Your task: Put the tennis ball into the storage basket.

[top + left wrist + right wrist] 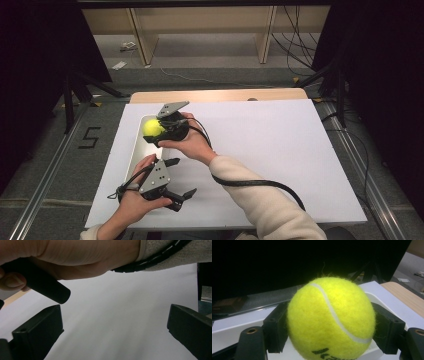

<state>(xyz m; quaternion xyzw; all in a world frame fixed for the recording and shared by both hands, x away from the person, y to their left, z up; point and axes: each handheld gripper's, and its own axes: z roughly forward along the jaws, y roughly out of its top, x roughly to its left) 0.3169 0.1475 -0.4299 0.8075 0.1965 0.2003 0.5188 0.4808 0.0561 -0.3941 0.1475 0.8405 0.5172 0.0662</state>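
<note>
While the tennis ball (331,319) sits pinched in the right tongs (151,133) above the white tray (134,152), the pickup looks done; setting it down remains. Left tongs (181,177) hover spread and empty over the white worktop (280,150).

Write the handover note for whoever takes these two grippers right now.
Right gripper: shut on the tennis ball, held over the white tray at the left of the white sheet.
Left gripper: open, nothing between its jaws, over the sheet near the tray's near end.
Done: ball gripped.
Left: likely set the ball down; whether into the tray or out onto the sheet cannot be told.
</note>
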